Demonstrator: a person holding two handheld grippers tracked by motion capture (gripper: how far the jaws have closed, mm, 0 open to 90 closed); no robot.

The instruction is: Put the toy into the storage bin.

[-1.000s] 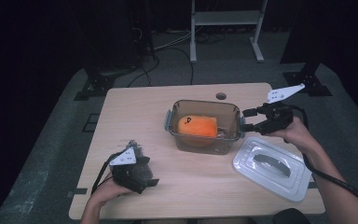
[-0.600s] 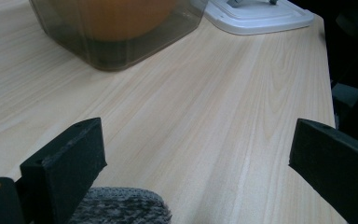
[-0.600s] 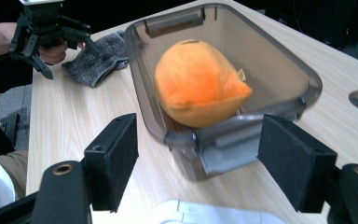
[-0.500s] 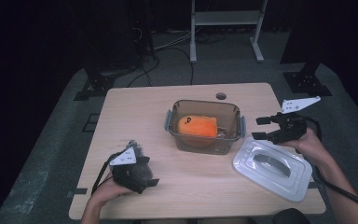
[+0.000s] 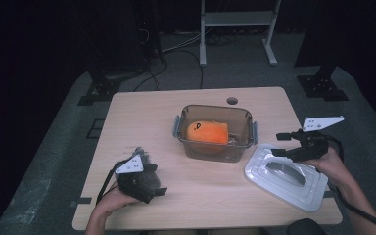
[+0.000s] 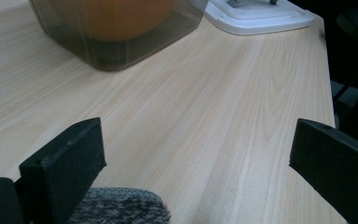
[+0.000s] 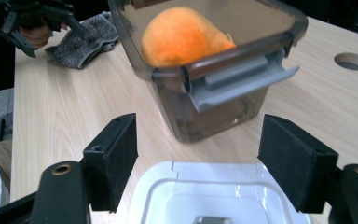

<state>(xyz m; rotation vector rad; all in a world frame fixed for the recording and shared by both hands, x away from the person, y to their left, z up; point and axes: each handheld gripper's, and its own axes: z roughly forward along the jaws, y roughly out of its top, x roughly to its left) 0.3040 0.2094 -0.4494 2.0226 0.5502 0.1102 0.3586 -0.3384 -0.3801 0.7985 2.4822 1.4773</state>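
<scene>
Pale wood grain is running across the light wooden table (image 5: 200, 191), and I am holding a gripper in each hand over it. At the right of the high view, my right gripper (image 5: 285, 145) is hovering above the white rectangular plastic lid with a grey handle (image 5: 284, 178), which is lying flat at the lower right of the table, just beside the container and apart from it. In the right gripper view its two black jaws are standing wide apart with nothing between the pads; the near edge of the lid (image 7: 214, 191) is showing low in the frame between and below them, untouched as far as I can tell. Past the lid, the smoky brown transparent plastic container with grey side latches (image 7: 223, 70) is sitting upright in the upper middle of that view, and the rounded orange soft thing (image 7: 184, 35) is resting inside it. In the high view the container (image 5: 215, 133) is standing at the centre of the table with the orange thing (image 5: 206, 132) in its left half. My left gripper (image 5: 162, 191) is sitting low at the lower left of the high view, close to the table's near edge, with a grey knitted cloth (image 5: 147, 178) bunched under it. In the left gripper view its jaws are spread wide over bare wood, gripping nothing, and the cloth (image 6: 119, 205) is peeking in at the bottom edge.
</scene>
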